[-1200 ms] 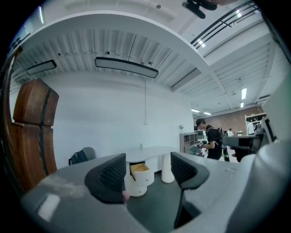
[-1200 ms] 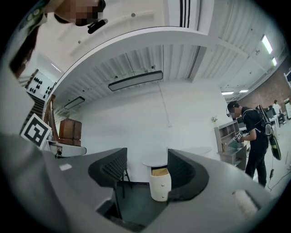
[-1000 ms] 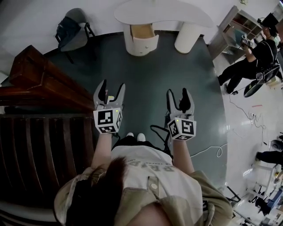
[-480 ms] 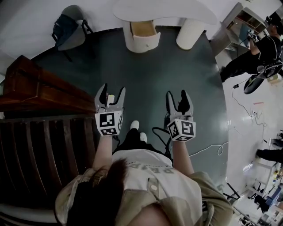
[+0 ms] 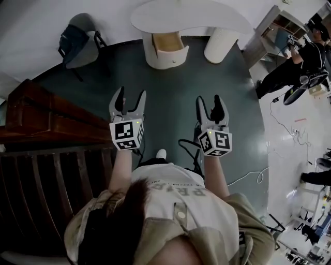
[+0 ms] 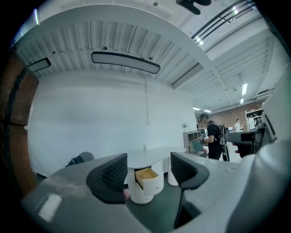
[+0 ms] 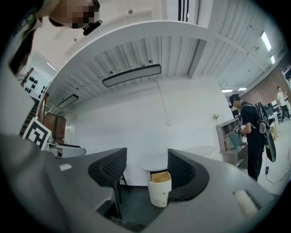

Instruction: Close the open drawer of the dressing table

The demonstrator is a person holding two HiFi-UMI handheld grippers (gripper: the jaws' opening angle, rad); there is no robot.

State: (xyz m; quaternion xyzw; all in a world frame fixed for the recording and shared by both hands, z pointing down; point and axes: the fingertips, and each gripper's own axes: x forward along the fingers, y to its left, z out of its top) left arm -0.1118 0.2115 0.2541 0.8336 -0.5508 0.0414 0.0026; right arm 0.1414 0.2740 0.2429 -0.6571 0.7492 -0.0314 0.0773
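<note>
The white dressing table (image 5: 191, 14) stands against the far wall across the dark floor. Its top drawer (image 5: 169, 42) is pulled out, showing a pale wood inside. The same drawer (image 6: 146, 174) appears between the left jaws, and the drawer (image 7: 160, 178) shows again between the right jaws. My left gripper (image 5: 130, 98) and right gripper (image 5: 211, 103) are held side by side in front of the person, well short of the table. Both are open and hold nothing.
A grey chair (image 5: 81, 37) with a dark bag stands at the far left. Dark wooden furniture (image 5: 46, 114) lines the left side. A person in black (image 5: 295, 64) stands by white shelves (image 5: 279, 27) at the right. A white cable (image 5: 248, 176) lies on the floor.
The person has stepped forward, so the dressing table sits nearer and slightly lower in the head view. Both grippers stayed open and rose a little in the frame.
</note>
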